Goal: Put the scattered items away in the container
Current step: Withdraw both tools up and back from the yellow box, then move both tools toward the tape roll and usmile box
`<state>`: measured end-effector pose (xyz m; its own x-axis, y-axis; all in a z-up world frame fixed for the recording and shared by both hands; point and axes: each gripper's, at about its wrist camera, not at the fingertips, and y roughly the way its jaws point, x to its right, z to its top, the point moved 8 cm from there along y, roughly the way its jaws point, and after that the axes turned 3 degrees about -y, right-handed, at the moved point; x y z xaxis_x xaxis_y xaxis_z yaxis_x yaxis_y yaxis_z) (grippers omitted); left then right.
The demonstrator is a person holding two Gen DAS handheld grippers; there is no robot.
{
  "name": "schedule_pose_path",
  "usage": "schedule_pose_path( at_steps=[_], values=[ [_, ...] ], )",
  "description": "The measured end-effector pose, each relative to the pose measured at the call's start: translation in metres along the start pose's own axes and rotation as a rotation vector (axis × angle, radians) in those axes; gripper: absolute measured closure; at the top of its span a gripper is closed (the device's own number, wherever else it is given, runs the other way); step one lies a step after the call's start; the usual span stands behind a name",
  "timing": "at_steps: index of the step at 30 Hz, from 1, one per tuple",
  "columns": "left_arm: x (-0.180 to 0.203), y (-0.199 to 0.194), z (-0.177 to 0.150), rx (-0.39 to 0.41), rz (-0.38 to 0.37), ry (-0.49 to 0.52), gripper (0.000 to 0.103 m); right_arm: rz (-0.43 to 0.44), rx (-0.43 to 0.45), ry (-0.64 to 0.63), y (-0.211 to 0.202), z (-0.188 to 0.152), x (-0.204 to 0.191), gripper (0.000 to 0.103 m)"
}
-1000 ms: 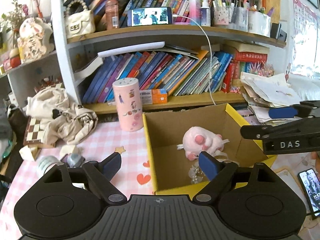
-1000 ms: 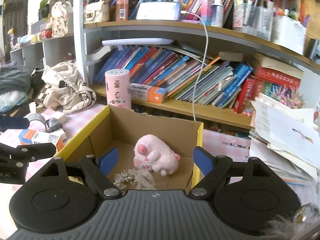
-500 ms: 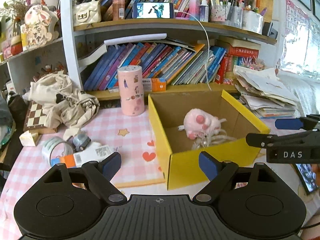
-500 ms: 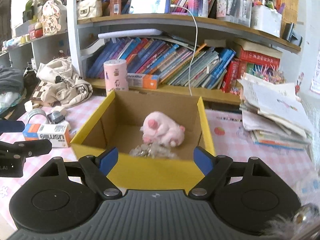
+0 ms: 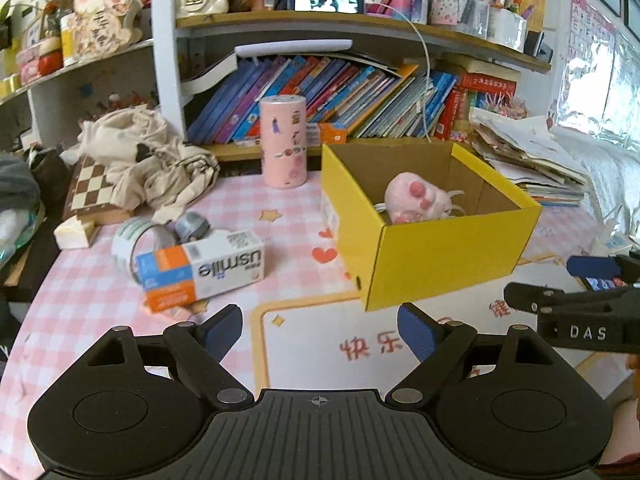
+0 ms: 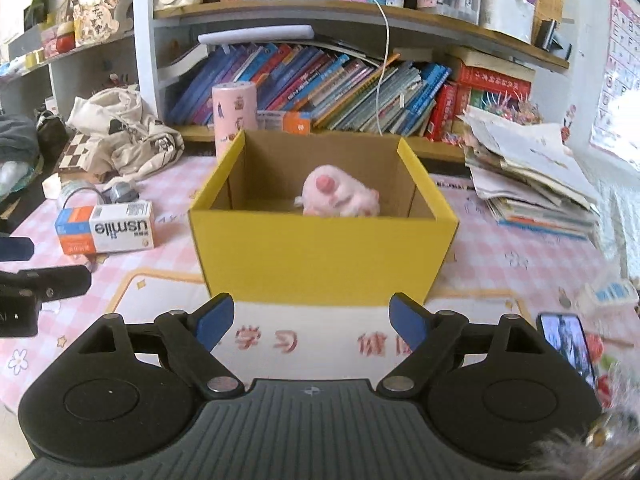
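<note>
Both tools are wide open and hold nothing; the carton (image 5: 200, 270) lies sideways on the desk (image 5: 80, 320), nearer the left tool (image 5: 320, 330)

"usmile" on carton (image 5: 202, 270); "DAS" on right tool (image 5: 588, 312)

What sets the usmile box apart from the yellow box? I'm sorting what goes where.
The usmile box is a closed white, orange and blue carton lying on its side; the yellow box is far larger, stands upright and is open-topped. The usmile box lies loose by a tape roll; the yellow box already holds a pink plush. Both are cardboard, on the pink checked cloth.
</note>
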<state>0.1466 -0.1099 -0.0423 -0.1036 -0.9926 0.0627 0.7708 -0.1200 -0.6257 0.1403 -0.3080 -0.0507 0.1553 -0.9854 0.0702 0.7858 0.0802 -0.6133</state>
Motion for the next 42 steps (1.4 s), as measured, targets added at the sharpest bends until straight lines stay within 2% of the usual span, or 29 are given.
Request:
schedule_pose_path(
  at_steps=[13, 42],
  values=[
    [-0.037, -0.019, -0.028, -0.029, -0.005, -0.027, 0.016, 0.004, -0.015, -0.027, -0.016, -0.013, -0.054, 0.005],
    [-0.114, -0.051, -0.053, -0.021, 0.03, -0.112, 0.016, 0.085, -0.039, -0.13, -0.026, -0.018, -0.15, 0.004]
  ],
)
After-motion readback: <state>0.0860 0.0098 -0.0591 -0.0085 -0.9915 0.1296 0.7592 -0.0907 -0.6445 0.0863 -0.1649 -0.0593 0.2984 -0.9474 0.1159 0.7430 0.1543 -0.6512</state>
